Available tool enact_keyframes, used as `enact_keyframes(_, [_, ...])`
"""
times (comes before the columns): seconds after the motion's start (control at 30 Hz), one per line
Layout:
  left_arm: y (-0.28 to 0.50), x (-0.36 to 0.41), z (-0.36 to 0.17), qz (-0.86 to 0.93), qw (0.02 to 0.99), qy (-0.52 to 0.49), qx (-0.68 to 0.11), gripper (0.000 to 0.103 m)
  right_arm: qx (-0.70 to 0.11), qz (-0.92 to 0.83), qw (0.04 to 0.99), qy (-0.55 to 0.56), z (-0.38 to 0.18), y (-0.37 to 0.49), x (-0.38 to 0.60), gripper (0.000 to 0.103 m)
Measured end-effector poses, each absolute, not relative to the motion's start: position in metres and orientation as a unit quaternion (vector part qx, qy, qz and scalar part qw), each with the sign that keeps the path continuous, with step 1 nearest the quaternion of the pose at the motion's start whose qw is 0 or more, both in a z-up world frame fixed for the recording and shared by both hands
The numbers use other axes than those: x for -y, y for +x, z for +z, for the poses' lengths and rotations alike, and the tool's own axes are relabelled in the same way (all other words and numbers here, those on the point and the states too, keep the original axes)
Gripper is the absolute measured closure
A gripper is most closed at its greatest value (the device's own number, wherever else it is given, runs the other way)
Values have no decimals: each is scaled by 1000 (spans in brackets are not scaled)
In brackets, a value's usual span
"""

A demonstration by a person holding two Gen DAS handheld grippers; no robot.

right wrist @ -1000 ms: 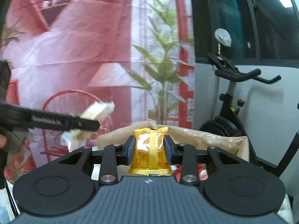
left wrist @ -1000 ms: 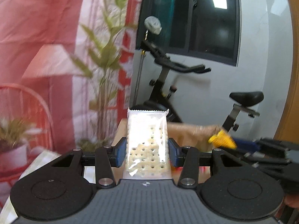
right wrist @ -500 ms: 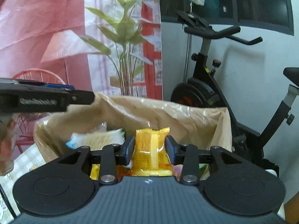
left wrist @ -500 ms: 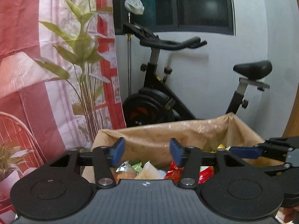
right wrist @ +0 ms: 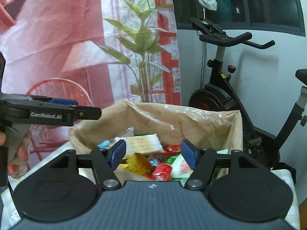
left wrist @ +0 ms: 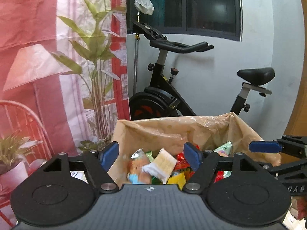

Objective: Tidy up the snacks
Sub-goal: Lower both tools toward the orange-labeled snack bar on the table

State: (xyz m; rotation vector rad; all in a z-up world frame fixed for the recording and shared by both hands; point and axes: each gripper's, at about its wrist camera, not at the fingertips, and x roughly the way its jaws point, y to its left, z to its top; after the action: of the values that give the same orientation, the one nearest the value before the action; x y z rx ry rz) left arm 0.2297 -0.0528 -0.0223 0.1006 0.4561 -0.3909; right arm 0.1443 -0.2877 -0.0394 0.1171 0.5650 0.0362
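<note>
Both grippers hang over a brown paper bag (left wrist: 172, 132) full of snack packets. The left gripper (left wrist: 151, 156) has its fingers released and opening, nothing pressed between them; a cracker packet (left wrist: 163, 163) lies loose in the bag beyond. The right gripper (right wrist: 153, 154) is likewise spreading, empty, above a yellow packet (right wrist: 138, 164). "GenRobot.AI" is printed on the left gripper's side, seen from the right wrist.
</note>
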Motion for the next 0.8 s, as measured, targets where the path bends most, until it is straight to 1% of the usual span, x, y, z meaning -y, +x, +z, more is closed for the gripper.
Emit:
enact_keyframes(0.03, [221, 47, -24, -191, 954, 46, -225, 26, -276, 20, 959, 60, -37, 141, 285, 33])
enact_keyframes(0.1, [206, 36, -28, -190, 954, 40, -230, 26, -269, 26, 961, 65, -32, 132, 278, 27])
enact_keyframes(0.17, [190, 22, -34, -184, 954, 27, -236, 26, -263, 33, 962, 63, -30, 120, 269, 24])
enact_keyframes(0.33, [153, -9, -49, -179, 953, 2, -245, 26, -265, 56, 960, 68, -36, 93, 248, 24])
enact_keyframes(0.5, [124, -35, -80, -156, 950, -7, -271, 26, -276, 69, 956, 75, -54, 69, 233, 24])
enact_keyframes(0.67, [108, -51, -119, -148, 937, -28, -316, 28, -307, 73, 946, 80, -88, 53, 223, 24])
enact_keyframes(0.8, [98, -54, -151, -154, 923, -30, -351, 28, -351, 67, 930, 90, -125, 46, 215, 24])
